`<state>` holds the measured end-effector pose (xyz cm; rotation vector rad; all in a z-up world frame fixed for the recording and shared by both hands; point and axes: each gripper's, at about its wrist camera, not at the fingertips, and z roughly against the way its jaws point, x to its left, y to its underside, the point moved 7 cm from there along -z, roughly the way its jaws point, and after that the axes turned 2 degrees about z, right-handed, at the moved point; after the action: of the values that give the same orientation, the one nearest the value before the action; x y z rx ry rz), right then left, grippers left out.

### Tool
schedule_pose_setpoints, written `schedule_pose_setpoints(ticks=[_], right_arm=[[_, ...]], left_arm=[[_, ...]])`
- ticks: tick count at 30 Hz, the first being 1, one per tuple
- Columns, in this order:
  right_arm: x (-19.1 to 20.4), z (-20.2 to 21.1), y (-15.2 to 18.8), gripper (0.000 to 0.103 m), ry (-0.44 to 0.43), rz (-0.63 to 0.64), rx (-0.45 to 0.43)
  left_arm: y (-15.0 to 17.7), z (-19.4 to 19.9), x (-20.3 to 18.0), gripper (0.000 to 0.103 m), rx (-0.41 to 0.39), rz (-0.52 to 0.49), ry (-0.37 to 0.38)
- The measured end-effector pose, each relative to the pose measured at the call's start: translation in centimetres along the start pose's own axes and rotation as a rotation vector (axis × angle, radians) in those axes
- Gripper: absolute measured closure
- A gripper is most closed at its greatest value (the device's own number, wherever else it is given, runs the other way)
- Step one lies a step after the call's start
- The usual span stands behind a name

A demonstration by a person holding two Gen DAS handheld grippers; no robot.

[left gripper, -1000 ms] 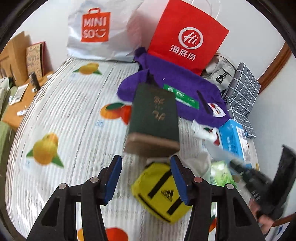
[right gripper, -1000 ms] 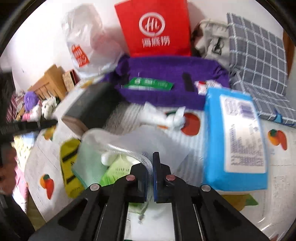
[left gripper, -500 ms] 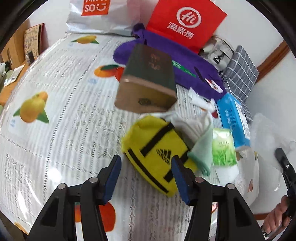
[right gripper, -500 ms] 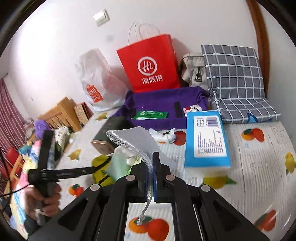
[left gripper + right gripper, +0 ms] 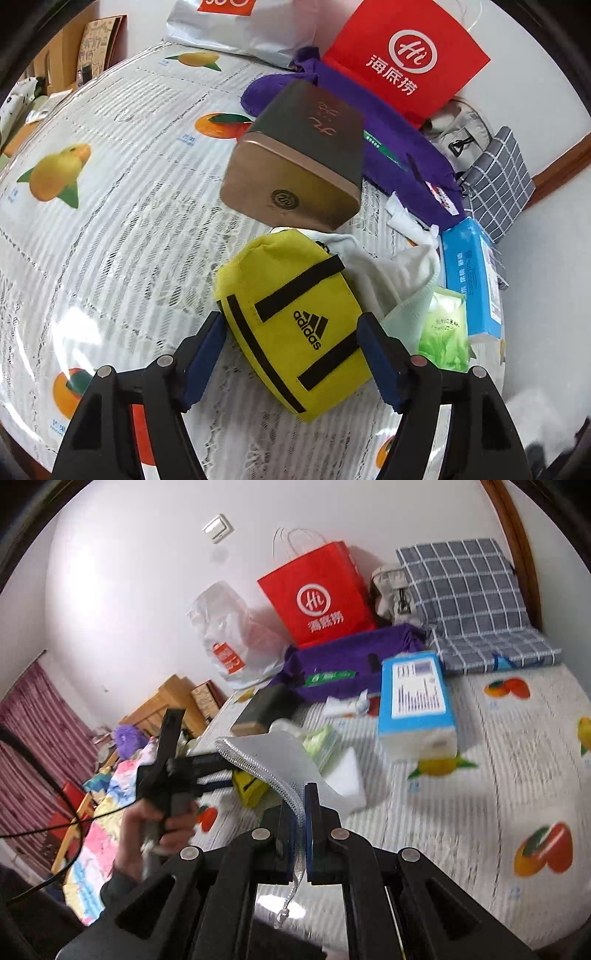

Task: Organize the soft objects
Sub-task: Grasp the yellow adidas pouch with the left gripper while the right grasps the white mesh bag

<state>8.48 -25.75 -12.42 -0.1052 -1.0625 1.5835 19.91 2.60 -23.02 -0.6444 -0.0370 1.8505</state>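
Left gripper (image 5: 290, 360), fingers widening, straddles the near end of a yellow pouch (image 5: 295, 325) lying on the fruit-print bed sheet (image 5: 110, 221); the blue pads do not press it. Behind the pouch sit a green tin (image 5: 295, 166) and a pale cloth (image 5: 391, 280). Right gripper (image 5: 300, 834), fingers pressed together, pinches the rim of a mesh bag (image 5: 273, 757) held above the bed.
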Motion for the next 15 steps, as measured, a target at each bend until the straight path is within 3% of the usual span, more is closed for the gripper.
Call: schedule_pose_setpoints(ticks=[3, 6, 10, 15], right_arm=[[0.0, 0.1, 1.8, 0.099, -0.047, -0.009, 0.044], [-1.0, -0.3, 3.0, 0.099, -0.038, -0.023, 0.073], [-4.5, -1.3, 4.0, 0.099, 0.054, -0.076, 0.108], [-8.1, -1.9, 3.7, 0.097, 0.180, -0.101, 0.093]], left_arm=[[-0.6, -0.6, -0.3, 0.030, -0.014, 0.016, -0.034], [-1.3, -1.1, -0.7, 0.028, -0.019, 0.035, -0.067], [-1.8, -1.9, -1.3, 0.020, -0.022, 0.047, -0.125], [-1.3, -3.1, -2.5, 0.017, -0.047, -0.068, -0.237]])
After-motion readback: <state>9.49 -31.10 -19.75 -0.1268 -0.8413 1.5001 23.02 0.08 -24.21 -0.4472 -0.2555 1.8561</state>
